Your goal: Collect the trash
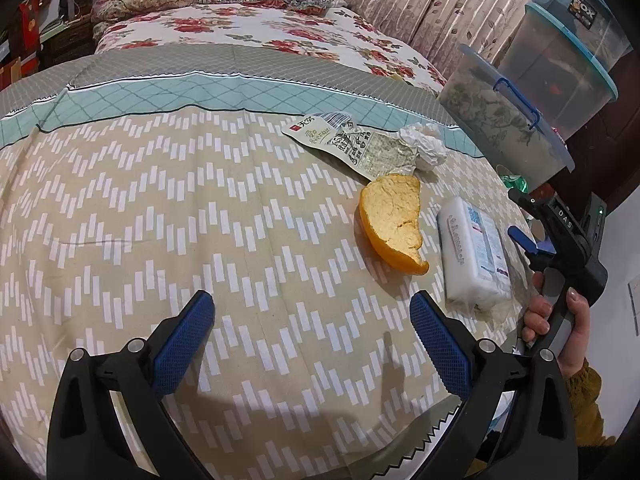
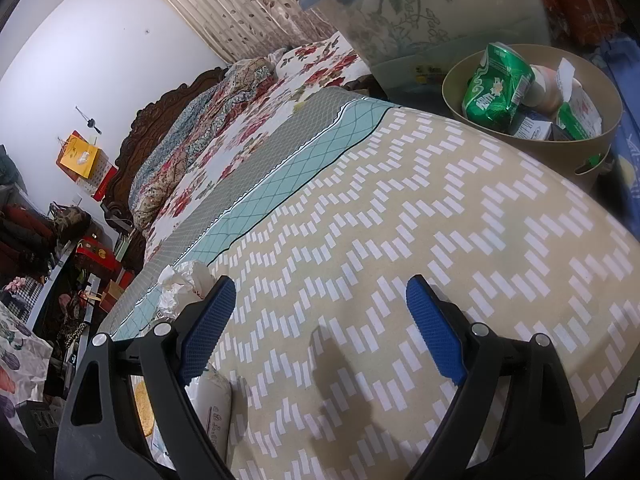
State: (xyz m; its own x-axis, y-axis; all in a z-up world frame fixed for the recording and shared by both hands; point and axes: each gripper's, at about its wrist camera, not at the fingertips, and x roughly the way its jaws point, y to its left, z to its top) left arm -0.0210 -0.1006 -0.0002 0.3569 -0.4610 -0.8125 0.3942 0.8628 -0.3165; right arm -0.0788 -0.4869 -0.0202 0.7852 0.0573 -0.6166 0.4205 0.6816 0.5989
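Bedding in beige with white dashes covers the bed (image 1: 200,220), and leaf-print curtains hang behind it. From the left wrist view, the left gripper (image 1: 312,336) hovers over bare cloth with its blue pads spread wide and nothing between them. Beyond it lie an orange peel (image 1: 392,224), a printed snack wrapper (image 1: 352,144) and a crumpled tissue (image 1: 424,144), the tissue touching the wrapper's far end. Just right of the peel rests a white tissue pack (image 1: 476,252). At the right edge a hand (image 1: 560,328) grips the handle of the right gripper (image 1: 560,232).

From the right wrist view, the right gripper (image 2: 320,320) is likewise released, jaws wide over empty bedspread. The crumpled tissue (image 2: 184,284) sits just behind its left finger. Off the bed's far right corner stands a tan bin (image 2: 472,80) holding green packaging and other rubbish, beside a clear storage box (image 2: 420,20).
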